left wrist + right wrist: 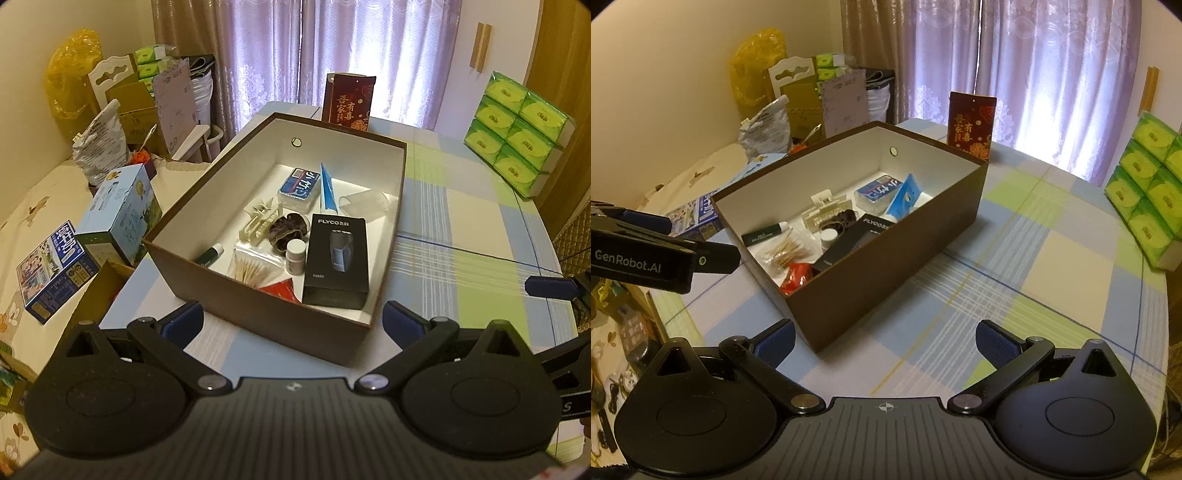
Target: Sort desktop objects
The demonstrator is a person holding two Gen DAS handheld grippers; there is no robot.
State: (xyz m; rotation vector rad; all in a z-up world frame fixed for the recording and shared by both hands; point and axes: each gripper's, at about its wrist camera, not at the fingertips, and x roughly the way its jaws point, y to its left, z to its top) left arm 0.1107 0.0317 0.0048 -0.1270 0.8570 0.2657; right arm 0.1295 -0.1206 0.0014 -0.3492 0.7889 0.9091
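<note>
left gripper gapes empty before the brown box holding a black shaver carton.

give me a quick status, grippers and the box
Left gripper open, empty. Right gripper open, empty. Brown box on the plaid tablecloth, holding shaver box, cotton swabs, hair clip. Nothing blocking.

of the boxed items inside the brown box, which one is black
The FLYCO shaver box, lying flat at the near right of the brown box. The other boxed item, the blue card pack toward the back, is blue with a clear case.
</note>
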